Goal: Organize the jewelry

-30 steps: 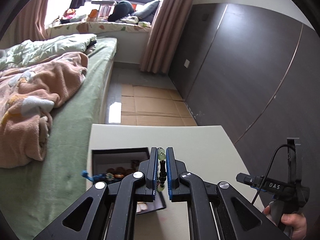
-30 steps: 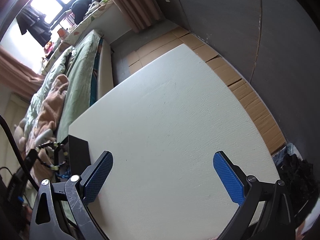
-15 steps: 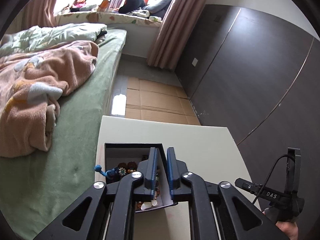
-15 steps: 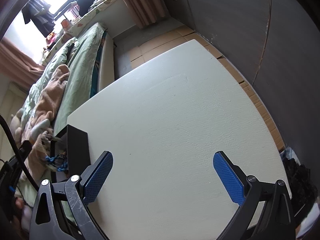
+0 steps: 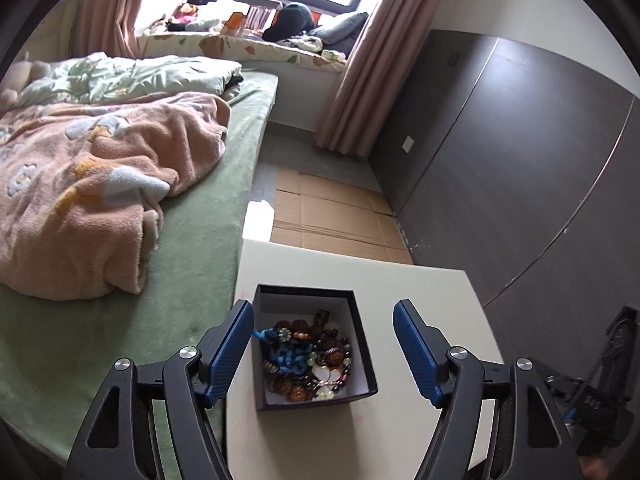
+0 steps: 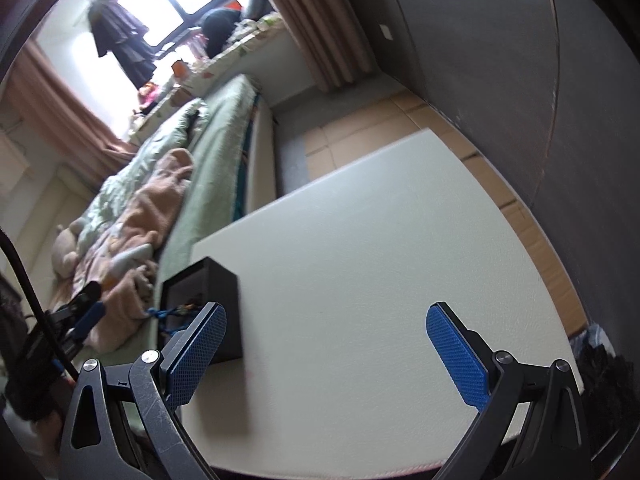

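Observation:
A small black box point(image 5: 362, 350) with a white inside stands on the white table point(image 5: 420, 288) near its left edge. In it lies a heap of jewelry point(image 5: 308, 358): brown and dark beads, a blue cord piece, a white butterfly piece. My left gripper point(image 5: 323, 352) hovers above the box, jaws opening, nothing between the pads. In the right wrist view the box point(image 6: 220, 300) is at the left, by the left finger. My right gripper point(image 6: 326, 354) is open over bare table, holding nothing.
A bed with a green sheet point(image 5: 192, 248) and a pink blanket point(image 5: 92, 184) runs along the table's left side. Dark wall panels point(image 5: 500, 168) stand to the right. Cardboard sheets point(image 5: 332, 220) cover the floor beyond the table. The other hand-held device point(image 5: 600, 392) shows at right.
The left gripper let go of the beaded bracelet it pinched; the jaws spread wide and the bracelet now lies in the box. Both grippers drew back and the right one rose.

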`<state>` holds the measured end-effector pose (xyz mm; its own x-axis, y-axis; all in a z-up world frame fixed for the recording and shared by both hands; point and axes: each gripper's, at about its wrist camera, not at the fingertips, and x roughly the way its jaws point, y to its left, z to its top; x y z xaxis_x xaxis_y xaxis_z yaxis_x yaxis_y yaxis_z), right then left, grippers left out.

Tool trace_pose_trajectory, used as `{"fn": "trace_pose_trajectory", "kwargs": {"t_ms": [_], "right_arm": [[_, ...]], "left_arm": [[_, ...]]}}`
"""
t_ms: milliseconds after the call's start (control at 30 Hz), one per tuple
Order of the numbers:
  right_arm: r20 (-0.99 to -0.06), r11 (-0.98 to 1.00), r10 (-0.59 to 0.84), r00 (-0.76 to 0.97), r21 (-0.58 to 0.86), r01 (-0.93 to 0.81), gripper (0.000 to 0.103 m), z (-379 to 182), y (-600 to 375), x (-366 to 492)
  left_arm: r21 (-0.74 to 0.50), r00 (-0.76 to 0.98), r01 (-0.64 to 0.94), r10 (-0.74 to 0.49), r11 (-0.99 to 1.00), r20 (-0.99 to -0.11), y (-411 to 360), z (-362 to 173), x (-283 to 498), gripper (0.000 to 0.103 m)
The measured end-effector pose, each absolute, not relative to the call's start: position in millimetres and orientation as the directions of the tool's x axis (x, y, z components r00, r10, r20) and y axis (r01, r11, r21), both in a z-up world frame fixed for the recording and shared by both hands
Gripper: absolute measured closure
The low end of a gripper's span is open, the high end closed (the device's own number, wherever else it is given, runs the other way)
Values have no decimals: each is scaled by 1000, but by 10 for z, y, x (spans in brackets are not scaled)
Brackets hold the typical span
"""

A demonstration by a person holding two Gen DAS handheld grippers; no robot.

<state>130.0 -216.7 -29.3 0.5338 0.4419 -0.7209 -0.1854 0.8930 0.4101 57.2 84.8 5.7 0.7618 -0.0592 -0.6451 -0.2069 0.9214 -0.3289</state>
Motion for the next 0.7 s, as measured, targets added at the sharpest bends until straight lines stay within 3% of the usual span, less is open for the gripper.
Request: {"fn": "trace_pose_trajectory", "kwargs": {"t_ms": [167, 300, 467, 500, 700], "right_arm": [[-704, 888, 458, 543, 393, -240, 1, -172, -2126, 1146], [-706, 890, 456, 542, 365, -274, 1, -127, -2076, 1042], [-721, 900, 434, 540, 318, -299, 1, -112, -2042, 933], [-723, 903, 426, 544, 307, -299, 1, -112, -2040, 919], [-723, 903, 421, 547, 279, -326, 0, -105, -2070, 806]], "left_arm": [[-278, 746, -185, -49, 943, -664, 742, 57, 457, 28], [-237, 753, -162, -35, 958, -657, 654, 91, 338, 11], [-159, 765, -136, 2, 978, -644, 524, 144, 205, 5], [-160, 765, -121, -10, 980, -644, 501, 146, 180, 0], [-135, 757, -70, -35, 988, -652, 318, 119, 35, 0]]}}
